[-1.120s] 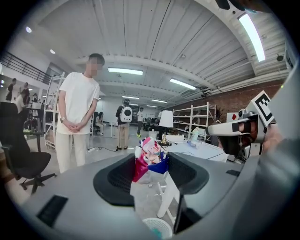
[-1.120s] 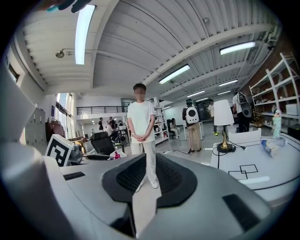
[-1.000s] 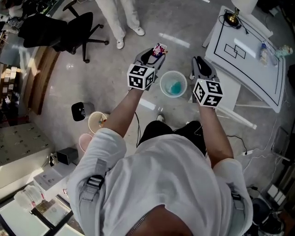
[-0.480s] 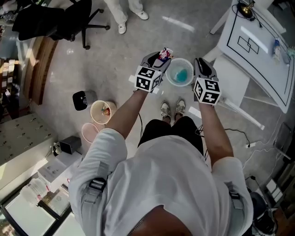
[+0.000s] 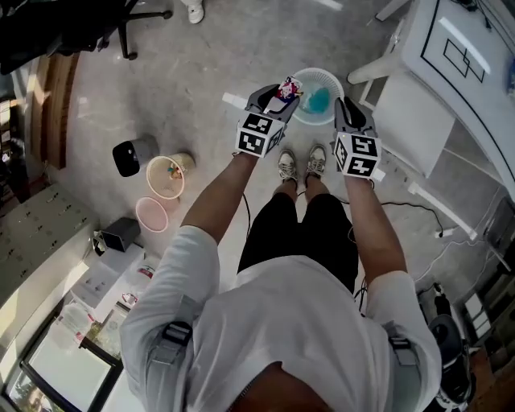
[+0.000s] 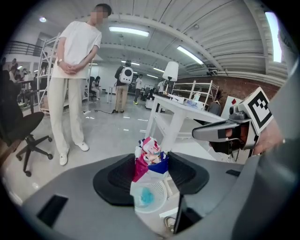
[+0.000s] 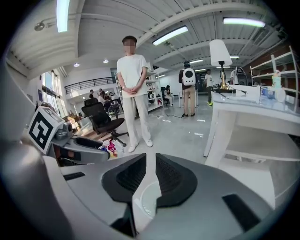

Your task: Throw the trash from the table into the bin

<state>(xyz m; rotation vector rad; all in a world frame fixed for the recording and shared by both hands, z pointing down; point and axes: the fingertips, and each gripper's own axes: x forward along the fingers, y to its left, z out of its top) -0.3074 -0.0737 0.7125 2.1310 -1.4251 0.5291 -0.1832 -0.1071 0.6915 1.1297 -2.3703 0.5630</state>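
**A:** What's around?

**B:** The biggest thing is a white table [image 5: 475,88] filling the upper right of the head view, with black rectangles drawn on its top. A black office chair [image 5: 72,24] sits at upper left. A person in white [image 6: 70,84] stands at the left of the left gripper view, hands clasped. On the floor at left are a beige bin [image 5: 165,177], a pink bin [image 5: 151,214] just below it, and a black object [image 5: 129,154] beside them.

**A:** And the task's bin?

**B:** The mesh bin [image 5: 322,74] is at top centre, near a table leg and just beyond the shoes [image 5: 287,166]. Something blue lies in it.

**A:** Grippers?

**B:** The left gripper [image 5: 278,92] clamps a crumpled red, white and blue wrapper [image 5: 286,87], which sits over the mesh bin's left rim in the frame. The right gripper [image 5: 346,105] has its jaws a narrow slit apart with nothing between them. It is at the bin's right rim.

**A:** Floor and room?

**B:** The floor [image 5: 201,96] is grey polished concrete. The room is an open hall with strip lights [image 6: 126,31] and shelving [image 6: 194,91].

**A:** Any writing?

**B:** Only the square markers [image 5: 257,134] on the cubes. The wrapper's print is too small to read.
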